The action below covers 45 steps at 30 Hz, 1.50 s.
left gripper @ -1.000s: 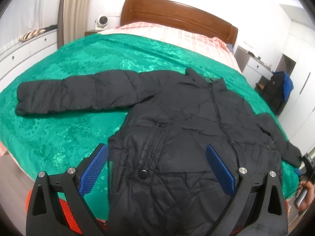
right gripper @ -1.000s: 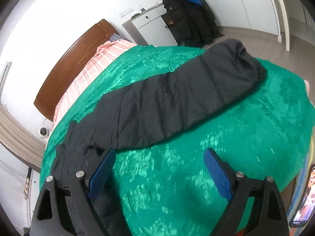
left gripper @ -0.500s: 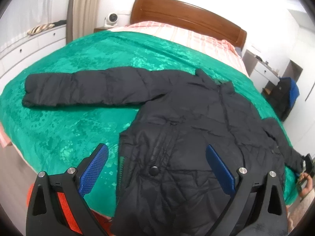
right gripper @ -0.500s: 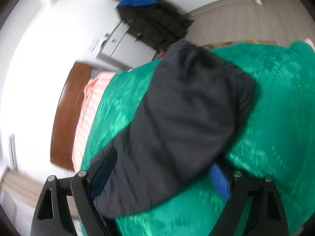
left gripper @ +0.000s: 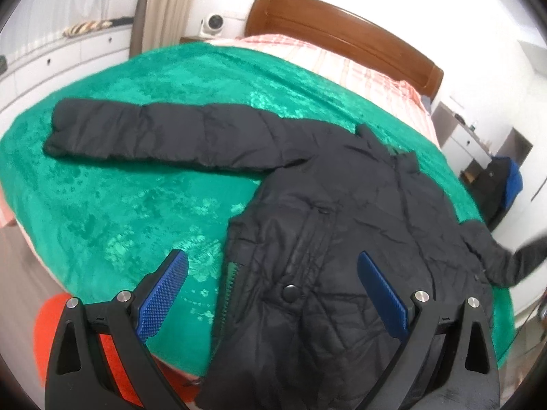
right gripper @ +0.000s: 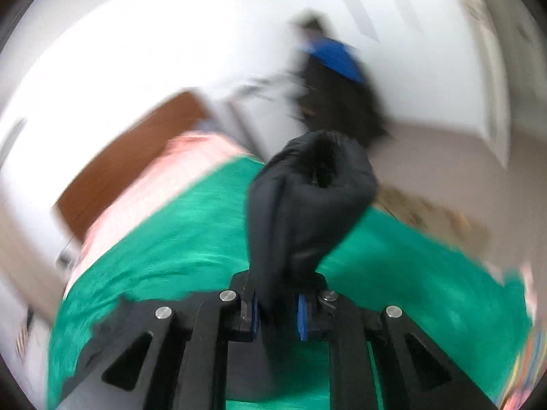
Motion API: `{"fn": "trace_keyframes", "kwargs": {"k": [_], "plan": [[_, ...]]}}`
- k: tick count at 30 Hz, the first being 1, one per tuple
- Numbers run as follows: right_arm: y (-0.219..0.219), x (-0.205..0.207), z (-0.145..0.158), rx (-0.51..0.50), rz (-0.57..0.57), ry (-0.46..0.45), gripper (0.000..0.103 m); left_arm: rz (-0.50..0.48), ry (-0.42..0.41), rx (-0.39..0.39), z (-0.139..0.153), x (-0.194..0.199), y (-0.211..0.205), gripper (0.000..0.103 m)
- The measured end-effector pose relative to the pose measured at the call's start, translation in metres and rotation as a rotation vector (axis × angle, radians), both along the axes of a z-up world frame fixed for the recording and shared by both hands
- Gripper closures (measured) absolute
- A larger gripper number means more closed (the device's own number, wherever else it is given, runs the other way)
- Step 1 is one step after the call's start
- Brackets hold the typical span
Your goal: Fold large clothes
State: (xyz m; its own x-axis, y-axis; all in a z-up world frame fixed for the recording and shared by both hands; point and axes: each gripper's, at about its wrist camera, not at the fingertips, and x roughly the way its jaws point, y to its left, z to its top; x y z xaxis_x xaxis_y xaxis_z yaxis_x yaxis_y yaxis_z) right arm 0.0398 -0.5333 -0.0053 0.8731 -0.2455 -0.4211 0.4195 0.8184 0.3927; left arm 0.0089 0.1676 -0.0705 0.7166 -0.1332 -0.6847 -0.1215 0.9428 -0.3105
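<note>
A black puffer jacket (left gripper: 342,225) lay face up on a bed, spread over a green patterned blanket (left gripper: 143,212) that covered most of the mattress. The jacket was quilted and creased, with a dark snap button low on its front and a stand-up collar pointing toward the headboard. One sleeve (left gripper: 164,135) stretched out flat across the blanket, straight and well apart from the body of the coat. The other sleeve (right gripper: 307,198) was off the bed — its cuff bunched up above the blanket, pinched between the blue pads of the right gripper (right gripper: 277,311), whose jaws were clamped narrow on the fabric. In the left wrist view that raised sleeve showed only as a dark smear at the far edge.

The left gripper (left gripper: 273,294) hung over the jacket's lower hem with its blue-padded jaws spread wide and nothing between them.

Beyond the blanket a pink-striped sheet (left gripper: 342,61) ran up to a brown wooden headboard (left gripper: 342,34). A small white camera-like device (left gripper: 213,24) sat beside the headboard, near a beige curtain (left gripper: 164,7). White drawers (left gripper: 68,58) lined one wall — and across the room another dark garment with a blue lining (left gripper: 506,184) hung by a white cabinet. The right wrist view was heavily blurred.
</note>
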Motion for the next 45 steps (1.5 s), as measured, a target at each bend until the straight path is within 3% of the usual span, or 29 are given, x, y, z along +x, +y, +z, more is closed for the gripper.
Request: {"fn": "trace_keyframes", "kwargs": {"k": [4, 7, 10, 11, 12, 13, 16, 19, 22, 27, 32, 39, 45], "plan": [[0.129, 0.069, 0.078, -0.116, 0.312, -0.079, 0.087, -0.010, -0.018, -0.011, 0.002, -0.003, -0.003, 0.004], [0.221, 0.116, 0.087, -0.105, 0.493, -0.074, 0.087, -0.008, -0.028, -0.003, 0.004, -0.008, -0.002, 0.003], [0.293, 0.155, 0.063, -0.065, 0.625, -0.022, 0.081, 0.002, -0.024, 0.000, 0.004, -0.011, 0.000, 0.004], [0.318, 0.168, 0.046, -0.024, 0.685, 0.013, 0.059, 0.004, -0.021, 0.001, 0.004, -0.012, 0.001, 0.004], [0.338, 0.180, 0.026, 0.028, 0.736, 0.057, 0.027, 0.005, -0.017, 0.004, 0.004, -0.013, 0.002, 0.004], [0.354, 0.185, 0.005, 0.078, 0.772, 0.091, 0.019, 0.006, -0.015, 0.007, 0.004, -0.014, 0.003, 0.004], [0.397, 0.170, -0.047, 0.132, 0.846, 0.180, 0.018, 0.014, -0.019, 0.014, 0.005, -0.016, 0.005, 0.003], [0.403, 0.148, -0.072, 0.090, 0.893, 0.213, 0.018, 0.020, -0.019, 0.017, 0.004, -0.015, 0.006, 0.003], [0.381, 0.091, -0.091, 0.022, 0.928, 0.219, 0.018, 0.010, -0.014, 0.009, 0.002, -0.013, 0.002, 0.003], [0.355, 0.002, -0.096, -0.149, 0.886, 0.187, 0.016, -0.026, -0.015, 0.041, 0.002, -0.015, -0.012, 0.003], [0.334, -0.056, -0.098, -0.241, 0.822, 0.176, 0.016, -0.054, 0.011, 0.073, 0.000, -0.010, -0.028, 0.003], [0.314, -0.099, -0.107, -0.322, 0.701, 0.154, 0.013, -0.094, -0.010, 0.121, 0.010, -0.009, -0.048, 0.003], [0.317, -0.101, -0.122, -0.320, 0.707, 0.191, 0.013, -0.130, -0.028, 0.200, 0.012, -0.010, -0.062, 0.003]]}}
